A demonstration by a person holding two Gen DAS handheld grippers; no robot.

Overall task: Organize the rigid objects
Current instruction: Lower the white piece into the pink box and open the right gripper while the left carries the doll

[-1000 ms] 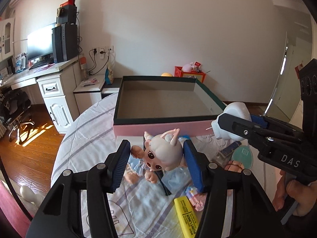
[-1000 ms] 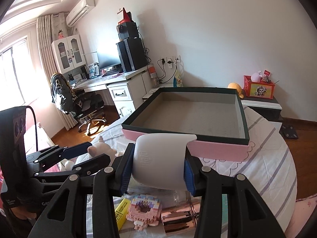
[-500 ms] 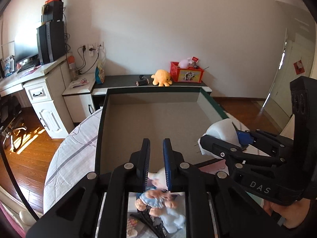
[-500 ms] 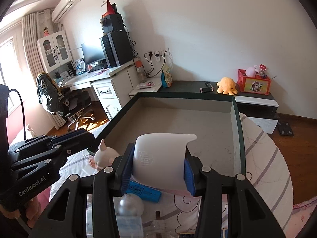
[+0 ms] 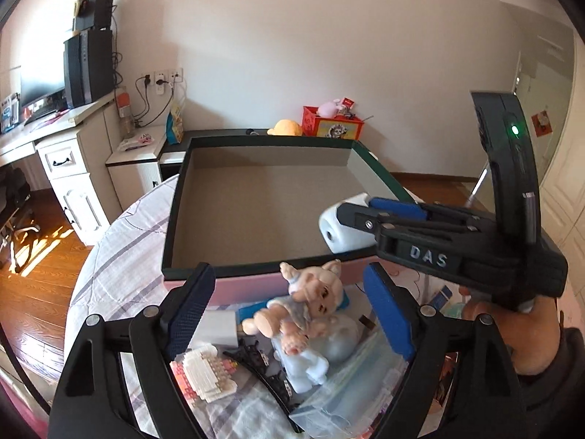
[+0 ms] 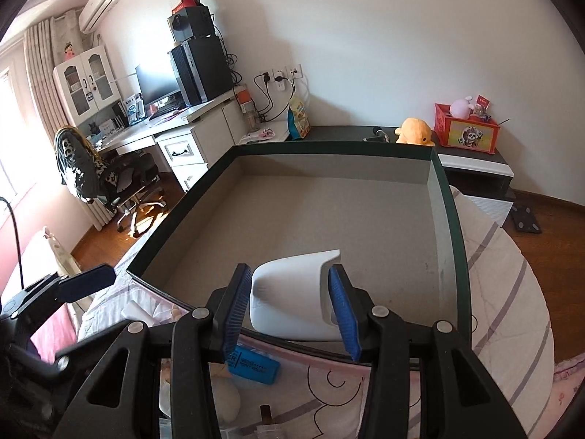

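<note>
The white rigid object [image 6: 292, 292] is clamped in the right gripper [image 6: 292, 309] above the box [image 6: 444, 219]; the left gripper [image 5: 289, 307] is opening, the pig doll [image 5: 310, 300] lying loose between its jaws.

doll [image 5: 310, 303]: blurred, its lower body lost against the white toy under it
blue packet [image 6: 253, 366]: partly behind the right tool's [image 6: 292, 314] left finger, print too small to read
white device [image 6: 292, 300]: its near end hidden between the right tool's pads
plastic bag [image 5: 351, 395]: under the left tool [image 5: 289, 311], contents unclear, cut off by the right finger
hand [image 5: 519, 333]: behind the right tool's body, partly cut off by the picture's edge
</note>
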